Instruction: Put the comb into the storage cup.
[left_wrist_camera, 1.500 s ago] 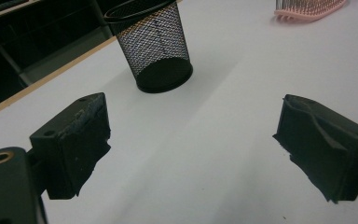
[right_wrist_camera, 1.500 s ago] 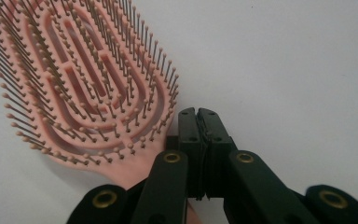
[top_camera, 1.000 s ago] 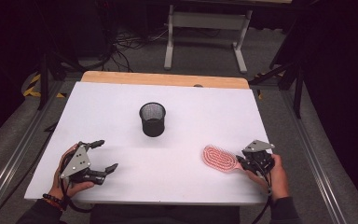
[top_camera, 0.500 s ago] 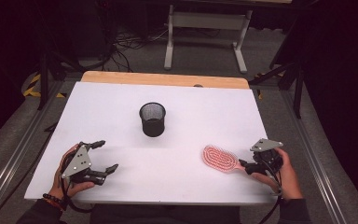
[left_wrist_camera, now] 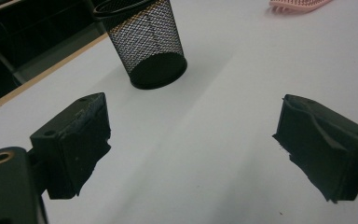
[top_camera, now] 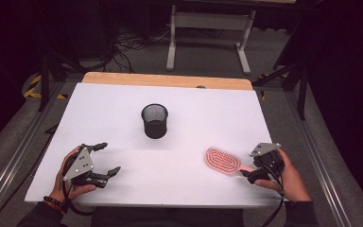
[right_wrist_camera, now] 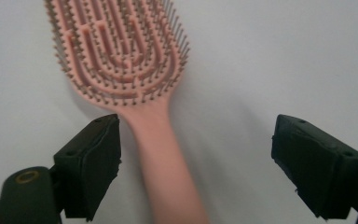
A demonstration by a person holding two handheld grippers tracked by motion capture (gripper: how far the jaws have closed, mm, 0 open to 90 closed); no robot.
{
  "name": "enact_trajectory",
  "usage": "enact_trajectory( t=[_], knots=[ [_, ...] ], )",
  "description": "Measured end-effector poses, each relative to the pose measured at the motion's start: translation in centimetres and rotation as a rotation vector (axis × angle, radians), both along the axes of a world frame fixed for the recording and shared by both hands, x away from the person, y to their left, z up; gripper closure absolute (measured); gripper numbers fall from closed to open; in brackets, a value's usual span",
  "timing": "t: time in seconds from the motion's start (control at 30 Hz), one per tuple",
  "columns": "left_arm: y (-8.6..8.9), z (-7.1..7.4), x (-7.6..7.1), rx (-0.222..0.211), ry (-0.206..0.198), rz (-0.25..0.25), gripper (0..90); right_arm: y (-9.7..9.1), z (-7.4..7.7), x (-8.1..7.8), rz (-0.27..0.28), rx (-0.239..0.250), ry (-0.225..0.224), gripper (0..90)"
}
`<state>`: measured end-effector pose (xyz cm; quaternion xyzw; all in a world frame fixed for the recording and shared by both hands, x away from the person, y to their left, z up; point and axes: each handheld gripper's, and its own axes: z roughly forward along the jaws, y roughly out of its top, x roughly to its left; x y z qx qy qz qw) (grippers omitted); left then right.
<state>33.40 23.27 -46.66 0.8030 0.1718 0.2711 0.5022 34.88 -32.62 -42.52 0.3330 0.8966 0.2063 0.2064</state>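
Observation:
A pink hairbrush lies bristles up on the white table, right of the middle near the front edge. My right gripper is at its handle end. In the right gripper view the brush runs its handle down between the jaws of the right gripper, close to the left pad. The jaws have just been opening, and neither pad presses on the handle. A black mesh cup stands upright mid-table. My left gripper rests open at the front left with nothing between its fingers, the cup ahead of it.
A wooden strip borders the table's far edge. Beyond it stand a white metal frame and cables on the floor. Metal rails run along both sides of the table. Bare white surface lies between the cup and both grippers.
The right gripper's jaws have spread apart off the brush handle and the hand has drawn slightly back to the right. The brush, the cup and the left gripper have stayed put.

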Motion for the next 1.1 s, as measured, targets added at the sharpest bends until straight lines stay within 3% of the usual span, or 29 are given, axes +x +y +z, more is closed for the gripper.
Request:
enact_trajectory(
  t=[0.17,0.23,0.33,0.43,0.73,0.93,1.1],
  knots=[
    [-0.1,0.0,0.0,0.002,0.005,-0.002,10.5,0.6,-0.3,0.1,0.054,-0.006,0.059,14.3],
    [-0.1,0.0,-0.1,0.003,0.005,-0.001,10.6,0.9,-0.4,0.1,0.08,0.005,0.084,19.2],
    [-0.1,0.0,-0.1,-0.001,0.005,-0.002,10.6,1.2,-0.6,0.2,0.09,-0.016,0.106,20.3],
    [-0.2,0.0,-0.1,-0.001,0.006,-0.003,10.6,1.3,-1.0,0.6,0.098,-0.059,0.118,29.6],
    [-0.3,-0.1,0.0,0.007,0.006,-0.001,10.9,1.6,-0.9,1.0,0.153,-0.027,0.178,51.8],
    [-0.3,-0.2,0.0,0.01,0.012,-0.004,11.0,2.0,-0.8,1.1,0.171,-0.034,0.204,66.5],
    [-0.4,-0.2,0.0,0.011,0.015,-0.005,11.0,2.1,-0.8,1.0,0.186,-0.043,0.198,68.5]
  ],
)
